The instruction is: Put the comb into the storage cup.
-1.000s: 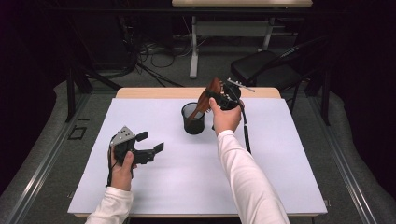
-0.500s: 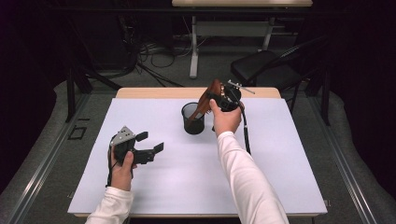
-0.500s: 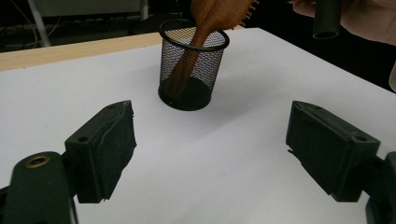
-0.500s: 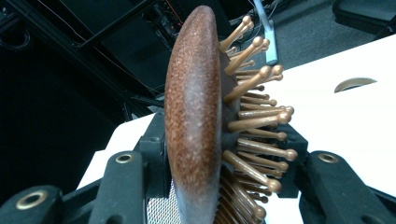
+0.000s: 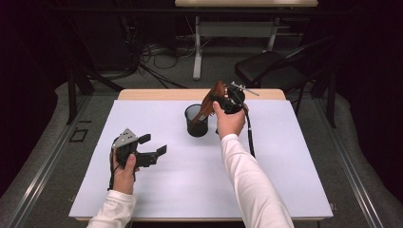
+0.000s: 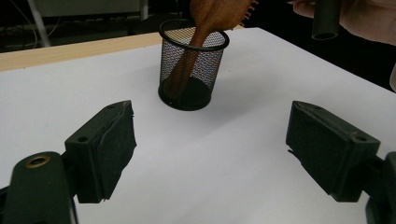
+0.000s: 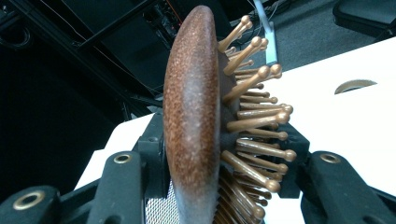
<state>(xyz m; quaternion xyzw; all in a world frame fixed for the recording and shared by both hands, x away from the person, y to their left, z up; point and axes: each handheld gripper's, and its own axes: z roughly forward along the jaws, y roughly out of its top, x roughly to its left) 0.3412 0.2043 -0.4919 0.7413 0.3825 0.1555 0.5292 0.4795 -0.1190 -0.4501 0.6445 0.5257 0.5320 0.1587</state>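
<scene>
White table [image 5: 285, 175], largest item. Black mesh cup [image 5: 196, 121] upright near far edge, centre. Wooden hairbrush [image 5: 212, 99] tilted, handle end down inside cup, head sticking out above rim. Right gripper [image 5: 219, 97] clamped on brush head [image 7: 194, 107], back against one jaw, bristles against the other. Left gripper [image 5: 154, 146] spread wide, nothing grasped, well apart from cup.

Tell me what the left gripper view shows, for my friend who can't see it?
A wooden hairbrush stands handle-down, leaning, in a black mesh cup on a white table. Nearer, the left tool has its two black jaws wide apart with nothing between them.
</scene>
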